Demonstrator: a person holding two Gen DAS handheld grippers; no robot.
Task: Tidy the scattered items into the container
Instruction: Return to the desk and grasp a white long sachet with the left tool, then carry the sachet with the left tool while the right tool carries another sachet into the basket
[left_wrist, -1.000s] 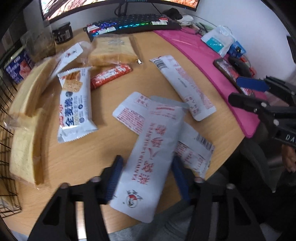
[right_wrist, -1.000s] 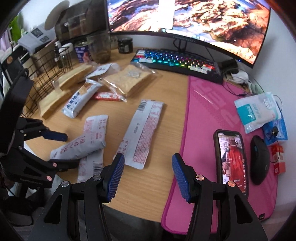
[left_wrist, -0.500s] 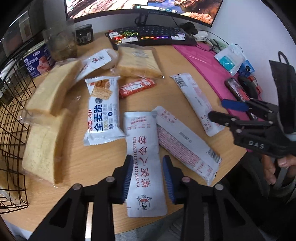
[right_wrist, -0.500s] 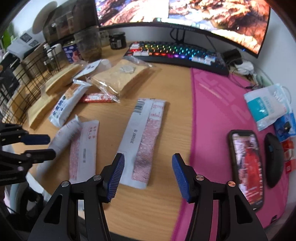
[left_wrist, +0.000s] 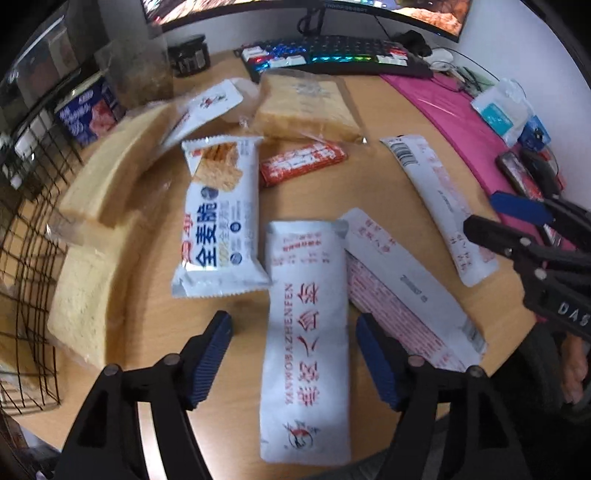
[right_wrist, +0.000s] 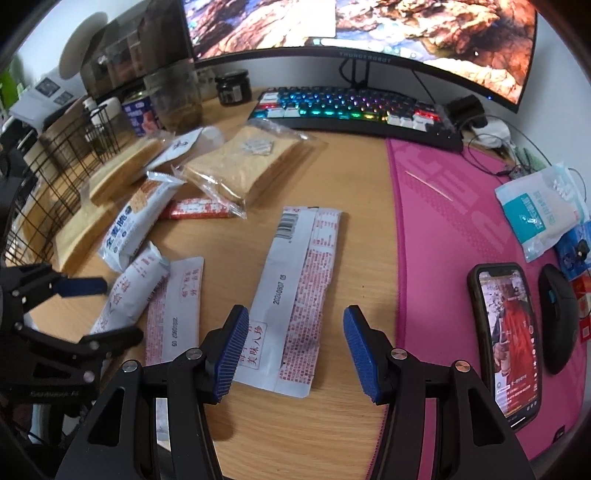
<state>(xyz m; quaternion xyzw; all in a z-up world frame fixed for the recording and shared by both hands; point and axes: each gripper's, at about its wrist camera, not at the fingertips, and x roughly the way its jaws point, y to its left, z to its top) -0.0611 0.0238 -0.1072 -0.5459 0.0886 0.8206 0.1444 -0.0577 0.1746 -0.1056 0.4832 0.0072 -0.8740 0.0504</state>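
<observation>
At the far left stands the wire basket (left_wrist: 26, 236), the likely container, with two bread loaves (left_wrist: 107, 181) lying against its open side. Next comes the cracker pack (left_wrist: 221, 218), then the white sachet (left_wrist: 306, 325), which lies flat on the desk (left_wrist: 369, 110) between the spread fingers of the left gripper (left_wrist: 293, 354); the pads are apart from its edges, so nothing is pinched yet. To take it well, I would lower the gripper until both pads bracket the sachet's narrow width near its middle, then close firmly: the film looks slick and the contents soft, so a grip near one end may let it droop or slip. Lift clear of the second sachet (left_wrist: 406, 291) touching its right edge, or that one may drag along. Farther right lies a third sachet (right_wrist: 295, 291), face down, straight ahead of the right gripper (right_wrist: 291, 350), whose fingers are also spread and empty; it can wait there until the left has carried its load to the basket.
</observation>
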